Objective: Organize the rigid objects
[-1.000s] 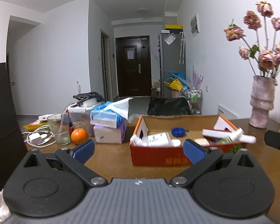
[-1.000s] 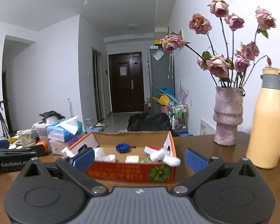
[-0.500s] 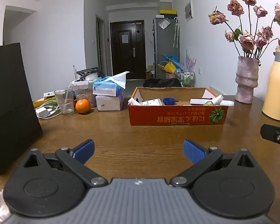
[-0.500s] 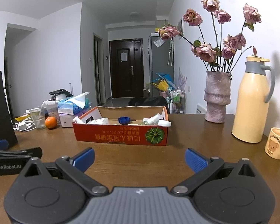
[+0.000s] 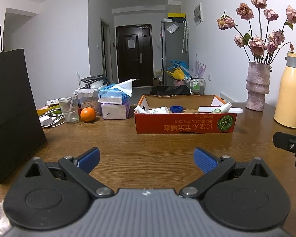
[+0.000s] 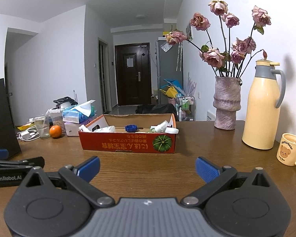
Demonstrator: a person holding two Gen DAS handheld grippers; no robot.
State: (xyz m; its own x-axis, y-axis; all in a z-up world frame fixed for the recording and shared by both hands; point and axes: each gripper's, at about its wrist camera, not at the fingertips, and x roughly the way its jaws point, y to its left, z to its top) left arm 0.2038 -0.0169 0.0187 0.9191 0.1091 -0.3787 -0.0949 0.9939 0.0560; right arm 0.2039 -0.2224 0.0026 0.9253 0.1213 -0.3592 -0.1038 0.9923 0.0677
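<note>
Both hand-held grippers, left [image 5: 146, 159] and right [image 6: 147, 167], spread wide, empty, above table [image 5: 148, 144].

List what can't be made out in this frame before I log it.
- Floor of the red cardboard box: both wrist views, hidden by its front wall; only item tops show.
- Labels on the white bottles: too small to read.
- Black paper bag: left wrist view, cut off by the left edge; contents unseen.
- Bear mug: cut by the left wrist view's right edge.
</note>
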